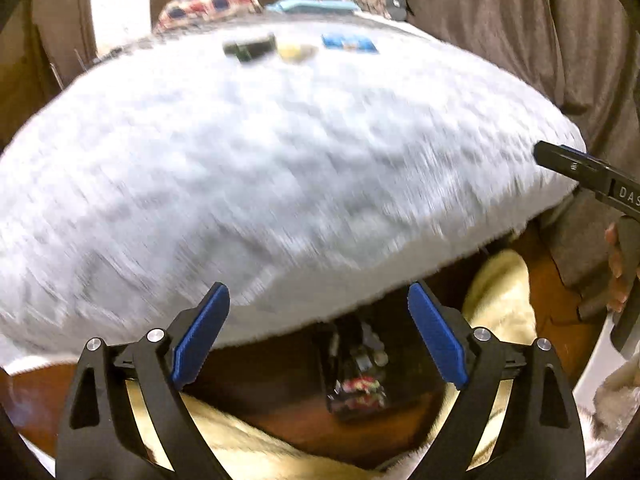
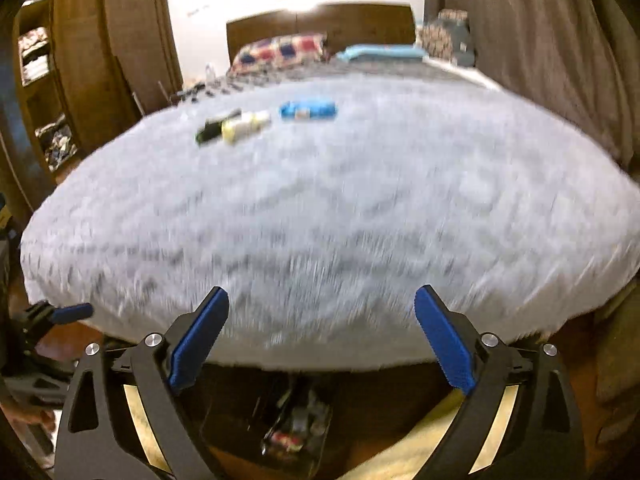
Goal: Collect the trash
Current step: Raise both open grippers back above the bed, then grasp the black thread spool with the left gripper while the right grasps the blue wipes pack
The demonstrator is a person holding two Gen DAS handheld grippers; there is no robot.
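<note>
Both views are pretty motion-blurred, fair warning. The left tool sits at the bottom of its frame with the blue pads spread wide and nothing between them. Same deal with the right tool: jaws wide apart, empty.

A fluffy grey blanket fills the middle of both frames, draped over the bed. The trash sits on it near the far end. In the left view, upper middle, there's a dark green wrapper, a pale yellow one just right of it, and a blue packet further right. In the right view they're upper left of centre, and the green and yellow ones look like they're touching; too smeared to say for sure.

Below the blanket edge, between the jaws at the bottom of each frame, there's a dark bag with some colourful wrappers visible inside it, sitting on the reddish-brown floor.

The right tool's finger pokes in at the right edge of the left view, with part of a hand below it. A checked pillow lies by the headboard at the top.
</note>
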